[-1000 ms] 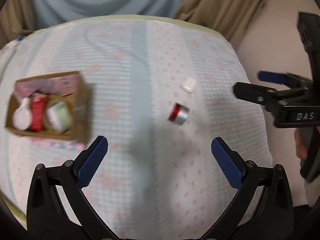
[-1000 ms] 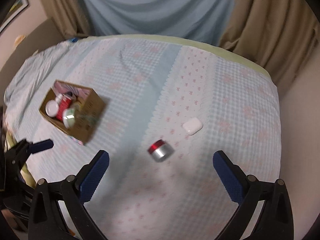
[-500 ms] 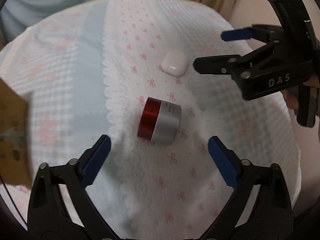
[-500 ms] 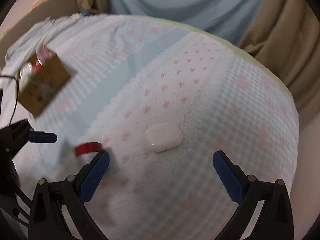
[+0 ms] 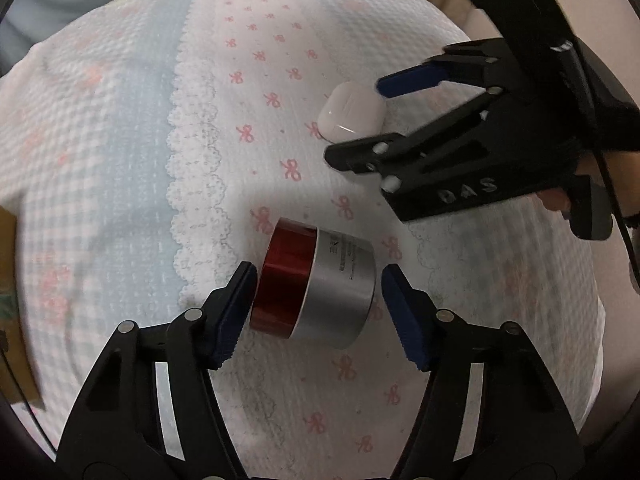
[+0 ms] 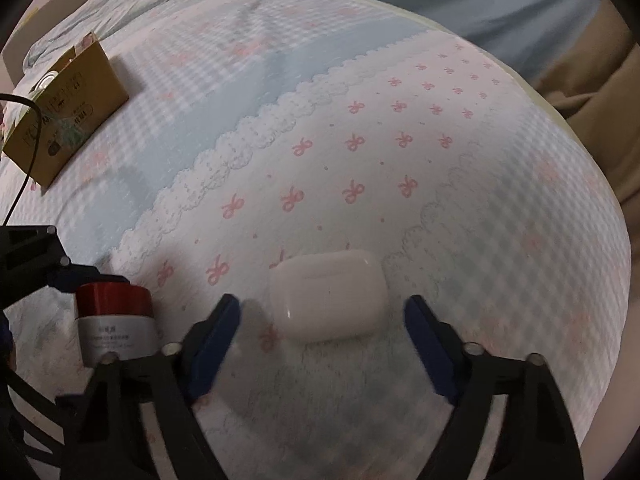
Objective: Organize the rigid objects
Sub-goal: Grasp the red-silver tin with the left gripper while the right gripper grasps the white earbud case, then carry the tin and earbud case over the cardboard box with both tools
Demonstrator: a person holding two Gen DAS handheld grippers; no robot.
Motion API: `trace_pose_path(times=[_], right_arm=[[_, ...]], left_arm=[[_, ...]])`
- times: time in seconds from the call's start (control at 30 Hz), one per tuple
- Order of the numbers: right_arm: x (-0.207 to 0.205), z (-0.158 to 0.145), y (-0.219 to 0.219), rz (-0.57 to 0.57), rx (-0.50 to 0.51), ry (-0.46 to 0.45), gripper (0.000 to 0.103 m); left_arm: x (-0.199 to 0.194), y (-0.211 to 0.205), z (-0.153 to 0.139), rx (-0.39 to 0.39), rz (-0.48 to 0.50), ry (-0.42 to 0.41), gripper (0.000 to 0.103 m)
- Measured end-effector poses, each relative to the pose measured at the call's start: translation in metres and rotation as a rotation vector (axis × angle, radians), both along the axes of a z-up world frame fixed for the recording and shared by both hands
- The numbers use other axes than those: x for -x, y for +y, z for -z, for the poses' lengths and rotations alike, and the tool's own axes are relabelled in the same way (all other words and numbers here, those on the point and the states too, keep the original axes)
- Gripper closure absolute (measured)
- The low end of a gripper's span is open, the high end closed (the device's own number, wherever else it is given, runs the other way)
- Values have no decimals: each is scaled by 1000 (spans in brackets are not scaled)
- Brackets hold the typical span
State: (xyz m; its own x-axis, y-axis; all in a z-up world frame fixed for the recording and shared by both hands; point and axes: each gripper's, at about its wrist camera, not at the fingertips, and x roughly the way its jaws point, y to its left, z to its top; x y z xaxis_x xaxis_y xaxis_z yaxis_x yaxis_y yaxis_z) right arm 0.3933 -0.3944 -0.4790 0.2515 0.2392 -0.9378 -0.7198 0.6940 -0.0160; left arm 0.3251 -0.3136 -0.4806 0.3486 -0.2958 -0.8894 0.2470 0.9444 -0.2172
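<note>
The red-lidded jar [image 5: 316,286] and white earbud case [image 6: 329,295] are bracketed on the bedspread [image 6: 360,140] by the open left gripper [image 5: 316,316] and open right gripper [image 6: 322,334], neither yet grasped nor boxed in the cardboard box [image 6: 68,112].

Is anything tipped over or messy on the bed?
Yes. The red-lidded jar lies on its side on the bedspread, between the open left gripper fingers. The white earbud case lies flat nearby. Both are loose, outside the cardboard box.

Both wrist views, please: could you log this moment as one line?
left gripper: open, straddling red-lidded jar | right gripper: open, straddling white earbud case | cardboard box: far left
</note>
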Motion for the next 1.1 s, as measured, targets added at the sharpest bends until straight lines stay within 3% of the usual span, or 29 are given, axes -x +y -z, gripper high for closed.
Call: trace_pose_path(times=[0.1, 0.7, 0.93, 1.1], right_arm=[[-4, 5, 4, -19, 21, 6, 46], [7, -7, 9, 29, 21, 1, 46], [16, -48, 9, 84, -11, -14, 46], [36, -105, 15, 124, -47, -46, 46]], left_arm=[[-2, 1, 2, -9, -16, 7, 59], [8, 26, -18, 35, -71, -5, 61], [21, 41, -52, 40, -87, -51, 61], [39, 55, -94, 49, -105, -84, 62]])
